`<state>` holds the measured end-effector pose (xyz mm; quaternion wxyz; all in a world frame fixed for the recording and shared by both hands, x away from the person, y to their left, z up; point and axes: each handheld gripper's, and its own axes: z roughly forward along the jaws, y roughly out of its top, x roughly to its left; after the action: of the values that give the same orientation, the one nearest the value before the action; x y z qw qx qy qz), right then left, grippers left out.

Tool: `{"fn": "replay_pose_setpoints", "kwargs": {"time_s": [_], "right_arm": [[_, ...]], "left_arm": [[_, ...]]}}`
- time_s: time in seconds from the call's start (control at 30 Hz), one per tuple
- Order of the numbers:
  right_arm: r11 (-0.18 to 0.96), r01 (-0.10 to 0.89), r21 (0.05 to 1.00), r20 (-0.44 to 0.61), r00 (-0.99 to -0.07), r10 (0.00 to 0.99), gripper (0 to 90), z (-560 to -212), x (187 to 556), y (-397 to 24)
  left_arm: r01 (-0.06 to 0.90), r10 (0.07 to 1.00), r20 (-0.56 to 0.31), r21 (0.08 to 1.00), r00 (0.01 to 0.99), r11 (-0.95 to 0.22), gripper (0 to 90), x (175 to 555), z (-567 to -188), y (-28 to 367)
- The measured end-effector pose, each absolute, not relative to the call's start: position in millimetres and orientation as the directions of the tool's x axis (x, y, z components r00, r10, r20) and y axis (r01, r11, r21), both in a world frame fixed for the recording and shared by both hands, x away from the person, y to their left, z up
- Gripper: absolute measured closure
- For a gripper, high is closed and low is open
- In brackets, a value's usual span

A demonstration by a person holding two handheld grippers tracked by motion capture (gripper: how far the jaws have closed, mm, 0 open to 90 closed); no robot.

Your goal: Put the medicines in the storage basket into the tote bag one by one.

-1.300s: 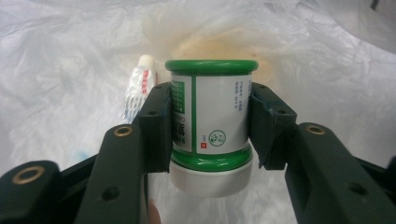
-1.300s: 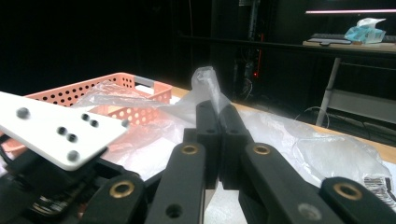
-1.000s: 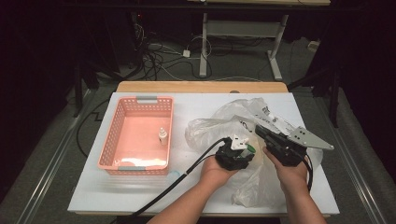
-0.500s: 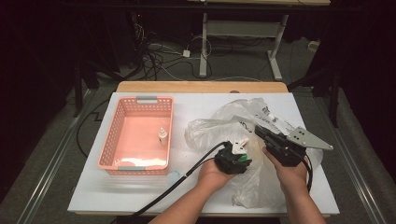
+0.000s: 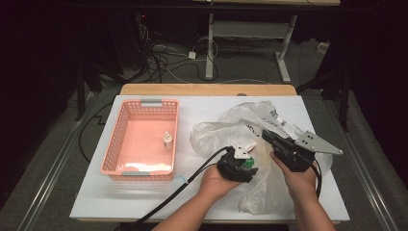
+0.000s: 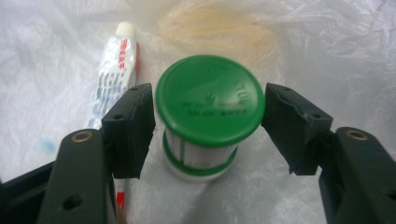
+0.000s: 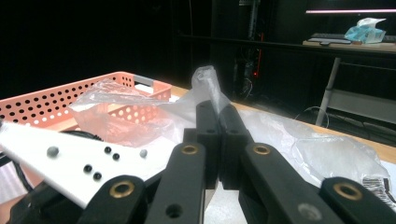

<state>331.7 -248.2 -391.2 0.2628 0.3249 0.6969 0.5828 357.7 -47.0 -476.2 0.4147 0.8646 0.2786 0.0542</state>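
A small jar with a green cap stands inside a clear plastic bag on the white table. My left gripper is open, one pad on each side of the cap and very close to it. In the high view the left gripper reaches down into the bag's mouth. A white tube with red and blue print lies beside the jar. My right gripper is shut on a fold of the plastic bag and holds it up; in the high view the right gripper is at the bag's right side.
A pink perforated basket stands on the left of the table with a small white bottle inside. The left gripper's black cable trails over the front edge. A wooden strip runs along the table's far edge.
The left gripper has shifted slightly lower and toward the person, over the green-capped jar. The right gripper has kept its hold on the bag and hardly moved.
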Motion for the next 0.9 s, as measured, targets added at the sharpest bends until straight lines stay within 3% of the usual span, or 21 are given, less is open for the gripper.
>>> {"fn": "replay_pose_setpoints", "kwargs": {"time_s": [0.1,0.27,0.63,0.8,0.9], "right_arm": [[0.111,0.146,0.983,0.011,-0.651,0.759,90.0,-391,332,-248],[0.110,0.145,0.983,0.011,-0.651,0.759,90.0,-390,331,-248],[0.113,0.146,0.983,0.009,-0.652,0.758,90.0,-391,331,-247],[0.111,0.146,0.983,0.010,-0.649,0.761,90.0,-390,330,-247],[0.117,0.146,0.982,0.006,-0.650,0.760,90.0,-391,330,-247]], "left_arm": [[0.470,0.530,-0.188,0.749,0.827,-0.468,32.0,358,-475,-39],[0.467,0.531,-0.195,0.763,0.825,-0.446,31.1,352,-470,-24],[0.453,0.533,-0.185,0.781,0.826,-0.430,13.8,333,-457,9],[0.458,0.538,-0.196,0.788,0.820,-0.411,0.2,325,-455,21],[0.452,0.538,-0.192,0.793,0.821,-0.408,0.0,320,-453,27]]}}
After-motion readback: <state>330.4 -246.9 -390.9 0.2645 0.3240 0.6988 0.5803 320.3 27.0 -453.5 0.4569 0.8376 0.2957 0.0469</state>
